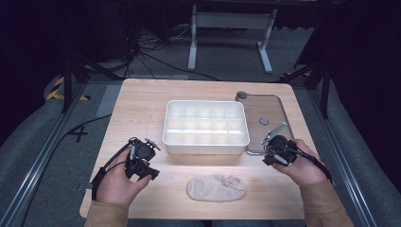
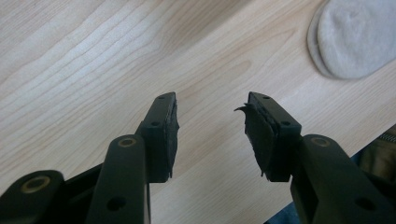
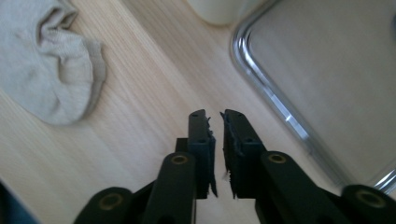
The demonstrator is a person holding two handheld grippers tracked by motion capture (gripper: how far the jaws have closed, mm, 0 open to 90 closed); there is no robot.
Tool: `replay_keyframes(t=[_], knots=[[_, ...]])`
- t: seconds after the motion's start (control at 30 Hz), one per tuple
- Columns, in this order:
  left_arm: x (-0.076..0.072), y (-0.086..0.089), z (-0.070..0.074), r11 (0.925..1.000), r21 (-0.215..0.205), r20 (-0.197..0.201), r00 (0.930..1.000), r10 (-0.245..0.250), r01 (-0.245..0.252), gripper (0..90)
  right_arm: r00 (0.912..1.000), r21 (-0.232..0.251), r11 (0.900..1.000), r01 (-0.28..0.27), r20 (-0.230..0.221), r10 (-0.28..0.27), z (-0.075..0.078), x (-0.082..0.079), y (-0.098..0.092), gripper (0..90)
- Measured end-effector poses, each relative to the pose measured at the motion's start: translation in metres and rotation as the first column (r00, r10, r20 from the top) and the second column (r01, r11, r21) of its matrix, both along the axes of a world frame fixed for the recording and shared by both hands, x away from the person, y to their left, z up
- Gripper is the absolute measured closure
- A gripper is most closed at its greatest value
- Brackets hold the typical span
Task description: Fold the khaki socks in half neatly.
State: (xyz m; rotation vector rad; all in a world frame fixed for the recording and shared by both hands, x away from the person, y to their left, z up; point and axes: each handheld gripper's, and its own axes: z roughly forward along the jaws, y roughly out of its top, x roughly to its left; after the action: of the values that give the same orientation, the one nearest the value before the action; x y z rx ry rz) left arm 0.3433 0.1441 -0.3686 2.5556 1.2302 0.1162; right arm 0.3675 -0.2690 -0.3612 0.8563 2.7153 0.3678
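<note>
A beige sock (image 1: 216, 187) lies flat near the table's front edge, between my two hands. My left gripper (image 1: 145, 173) hovers left of it, jaws wide apart over bare wood with nothing between them (image 2: 210, 112); the sock (image 2: 355, 37) shows at that view's upper right. My right gripper (image 1: 268, 159) is held right of the sock, by the near corner of a metal-rimmed tray (image 1: 283, 109). Its jaws (image 3: 214, 116) stand with only a narrow gap and nothing in it. The sock (image 3: 44, 65) lies to their upper left, the tray (image 3: 327, 70) to their right.
A white box (image 1: 205, 142) divided into several compartments stands at the table's middle, left of the tray; its corner (image 3: 217, 9) shows in the right gripper view. A small round knob (image 1: 264, 121) sits on the tray. Beyond the table are cables and a white frame on the floor.
</note>
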Motion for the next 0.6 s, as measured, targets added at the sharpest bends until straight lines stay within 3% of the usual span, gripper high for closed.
replay_keyframes(t=[0.1,0.13,0.17,0.2,0.27,0.4,0.6], knots=[[0.000,-0.002,0.000,1.0000,0.002,0.002,1.0000,0.006,-0.006,52.9,0.9999,0.027,1.000,0.010,0.012,-0.010,0.001,-0.002,-0.004,83.4],[-0.001,-0.003,0.001,0.9998,-0.011,0.000,0.9999,0.016,-0.016,50.3,0.9991,0.062,0.997,0.036,0.022,-0.038,0.003,-0.003,-0.008,84.7],[-0.002,-0.003,0.003,0.9990,-0.038,0.019,0.9996,0.023,-0.022,51.0,0.9985,0.087,0.995,0.054,0.003,-0.054,0.004,-0.003,-0.009,85.2],[-0.002,-0.003,0.003,0.9990,-0.038,0.019,0.9996,0.023,-0.022,51.2,0.9985,0.087,0.995,0.054,0.003,-0.054,0.004,-0.003,-0.009,85.2],[-0.002,-0.002,0.007,0.9961,-0.086,0.040,0.9990,0.020,-0.017,51.8,0.9972,0.143,0.987,0.074,-0.021,-0.072,0.005,-0.002,-0.012,88.7],[-0.005,-0.002,0.009,0.9917,-0.129,0.036,0.9993,0.012,-0.007,53.1,0.9973,0.156,0.985,0.068,-0.040,-0.063,0.003,-0.005,-0.008,89.4],[-0.010,-0.012,0.014,0.9872,-0.154,0.028,0.9989,-0.039,0.043,57.6,0.9982,0.199,0.980,0.025,-0.058,-0.014,0.000,-0.009,0.007,89.8]])
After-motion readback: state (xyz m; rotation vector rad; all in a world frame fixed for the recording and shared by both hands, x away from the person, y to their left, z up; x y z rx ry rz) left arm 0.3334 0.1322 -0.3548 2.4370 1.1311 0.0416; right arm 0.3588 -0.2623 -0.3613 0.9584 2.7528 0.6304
